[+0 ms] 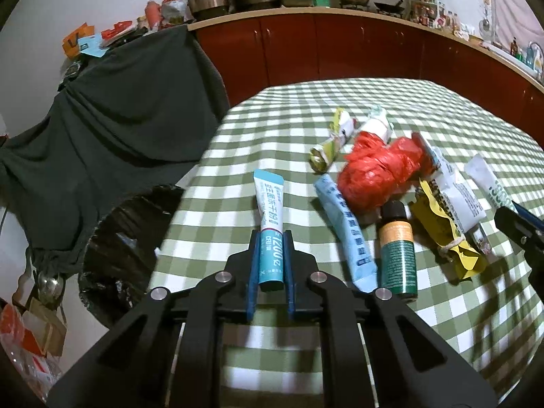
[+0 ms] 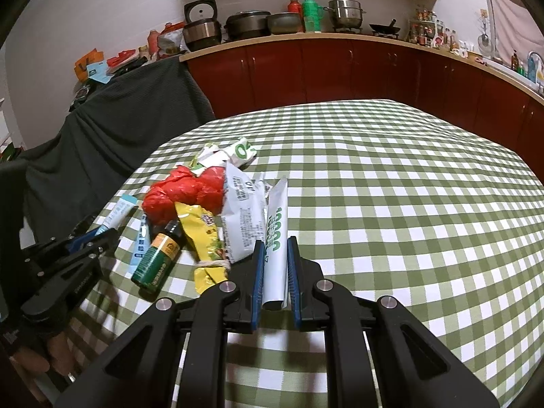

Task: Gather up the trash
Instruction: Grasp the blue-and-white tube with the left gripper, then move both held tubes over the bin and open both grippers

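Note:
My left gripper (image 1: pixel 271 238) is shut on a teal and white tube (image 1: pixel 269 210), held just above the checked table. My right gripper (image 2: pixel 276 248) is shut on a white tube with green print (image 2: pixel 276 238). Between them lies a trash pile: a red plastic bag (image 1: pixel 377 173), a light blue tube (image 1: pixel 350 234), a green bottle (image 1: pixel 397 251), a yellow wrapper (image 1: pixel 445 238) and a white packet (image 2: pixel 241 217). The left gripper shows in the right wrist view (image 2: pixel 102 234). The right gripper's fingers (image 1: pixel 520 221) show at the left wrist view's right edge.
A bin lined with a black bag (image 1: pixel 125 248) stands below the table's left edge. A dark cloth (image 1: pixel 112 119) drapes over furniture behind it. Red cabinets (image 1: pixel 340 47) with pots on the counter line the back. The green checked table (image 2: pixel 408 204) stretches right of the pile.

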Motion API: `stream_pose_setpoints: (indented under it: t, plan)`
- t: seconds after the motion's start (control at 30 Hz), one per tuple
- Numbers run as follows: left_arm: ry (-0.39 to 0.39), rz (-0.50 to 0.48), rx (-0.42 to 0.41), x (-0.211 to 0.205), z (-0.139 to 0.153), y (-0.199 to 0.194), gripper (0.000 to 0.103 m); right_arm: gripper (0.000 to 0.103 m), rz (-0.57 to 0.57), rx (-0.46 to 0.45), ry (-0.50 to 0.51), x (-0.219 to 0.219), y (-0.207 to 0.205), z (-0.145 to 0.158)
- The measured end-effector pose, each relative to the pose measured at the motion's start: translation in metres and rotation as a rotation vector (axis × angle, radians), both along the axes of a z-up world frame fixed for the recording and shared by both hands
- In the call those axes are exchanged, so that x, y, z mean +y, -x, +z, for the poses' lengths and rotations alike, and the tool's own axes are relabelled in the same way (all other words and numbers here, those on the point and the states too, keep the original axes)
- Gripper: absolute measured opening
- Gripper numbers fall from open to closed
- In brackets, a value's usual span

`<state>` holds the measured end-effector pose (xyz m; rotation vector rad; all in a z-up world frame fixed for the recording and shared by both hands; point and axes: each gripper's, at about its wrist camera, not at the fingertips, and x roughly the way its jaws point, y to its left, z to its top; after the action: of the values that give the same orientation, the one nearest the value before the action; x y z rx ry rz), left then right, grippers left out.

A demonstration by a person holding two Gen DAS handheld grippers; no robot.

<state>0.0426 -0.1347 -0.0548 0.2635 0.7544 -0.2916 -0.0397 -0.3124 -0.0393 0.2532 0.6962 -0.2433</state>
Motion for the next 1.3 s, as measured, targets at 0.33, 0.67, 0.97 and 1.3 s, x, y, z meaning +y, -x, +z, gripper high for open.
stream_pose_setpoints:
  t: [0.33, 0.67, 0.97, 1.3]
  plan:
    - [0.012, 0.15, -0.038, 0.073, 0.02, -0.007, 0.012, 0.014, 0.131, -0.016, -0.011, 0.045, -0.024, 0.012]
    - [-0.006, 0.339, -0.06, 0.158, 0.023, -0.029, 0.013, 0.014, 0.349, -0.02, -0.008, 0.131, -0.079, 0.021]
    - [0.011, 0.427, -0.024, 0.196, 0.009, -0.058, 0.013, 0.014, 0.48, 0.011, 0.003, 0.196, -0.133, 0.02]
    - [0.022, 0.442, 0.026, 0.206, -0.013, -0.088, 0.013, 0.014, 0.534, 0.092, -0.006, 0.233, -0.172, 0.001]
